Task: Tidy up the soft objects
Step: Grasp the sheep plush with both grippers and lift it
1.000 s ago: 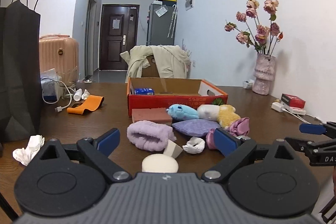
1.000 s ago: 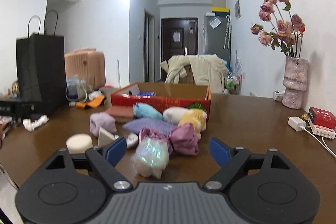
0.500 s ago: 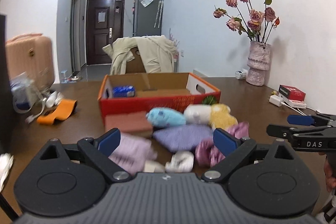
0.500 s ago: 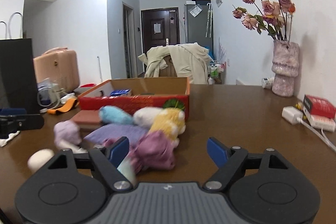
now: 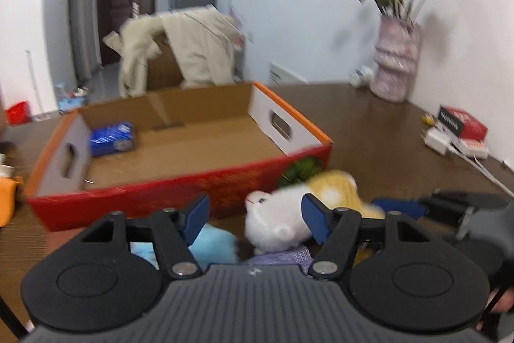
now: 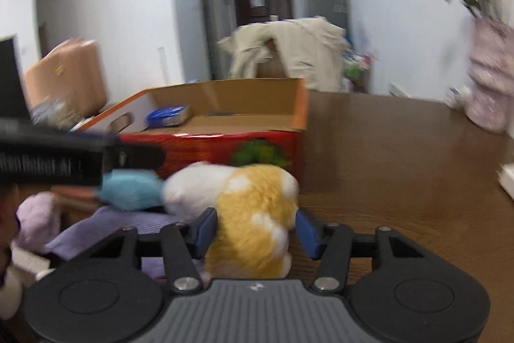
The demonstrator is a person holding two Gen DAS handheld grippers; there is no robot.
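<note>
Left wrist view: the left gripper [image 5: 255, 219] is spread wide over the white toy [image 5: 278, 219], which lies on the table against the red box [image 5: 180, 196], beside the blue toy [image 5: 213, 248]. Closing here could catch the blue toy too, or push the white one into the box wall. The purple cloth [image 5: 282, 256] is mostly hidden by the gripper body.

Right wrist view: the right gripper [image 6: 255, 233] is spread around the yellow toy [image 6: 253, 214]; whether the pads touch it is lost in blur. The toy's soft fur could slip from a shallow pinch
</note>
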